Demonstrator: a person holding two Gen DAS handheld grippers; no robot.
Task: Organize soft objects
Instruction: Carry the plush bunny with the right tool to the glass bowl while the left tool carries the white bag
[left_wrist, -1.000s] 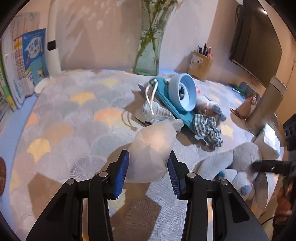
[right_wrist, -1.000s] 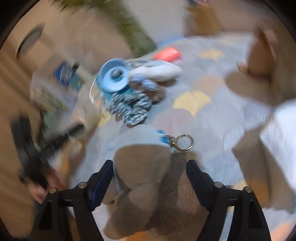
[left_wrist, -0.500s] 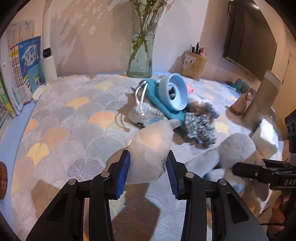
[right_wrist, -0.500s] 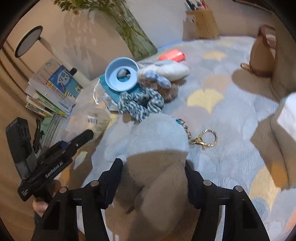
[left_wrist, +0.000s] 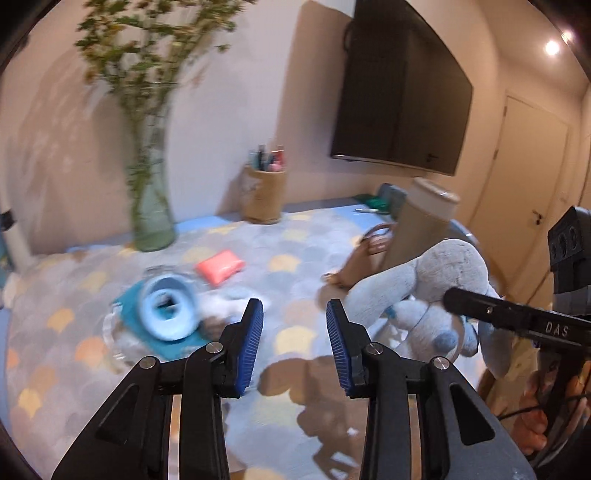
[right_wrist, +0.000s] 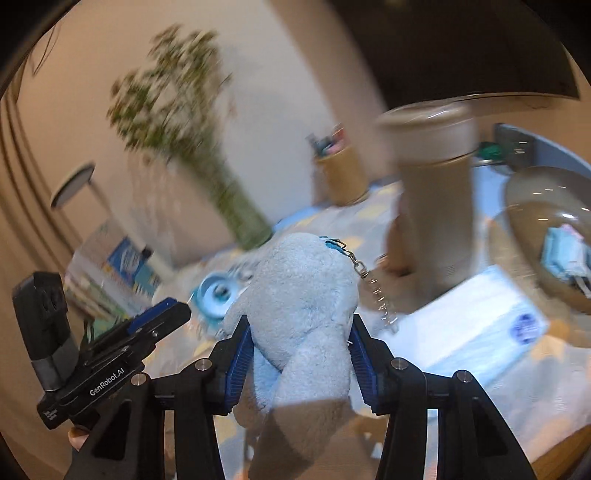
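Observation:
A grey-blue plush toy (right_wrist: 303, 295) with a key chain hangs above the table. My right gripper (right_wrist: 301, 354) has its jaws closing, and both blue pads press on the toy. In the left wrist view the same plush toy (left_wrist: 436, 280) is at the right, off the table. My left gripper (left_wrist: 294, 343) is raised over the patterned tablecloth (left_wrist: 74, 332); its jaws are closing with nothing between them. A blurred pile with a light-blue ring (left_wrist: 166, 314) on teal cloth lies to its left. A coral pouch (left_wrist: 220, 266) lies behind that pile.
A glass vase of green stems (left_wrist: 151, 218) and a pen holder (left_wrist: 263, 195) stand at the back. A tall beige canister (left_wrist: 417, 229) and a brown handbag (left_wrist: 358, 266) are at the right. A mask box (right_wrist: 491, 325) and a bowl (right_wrist: 546, 206) lie beyond the plush.
My right gripper closed on the plush toy and lifted it off the table. My left gripper rose and swung right; the translucent bag that was between its jaws is no longer in view.

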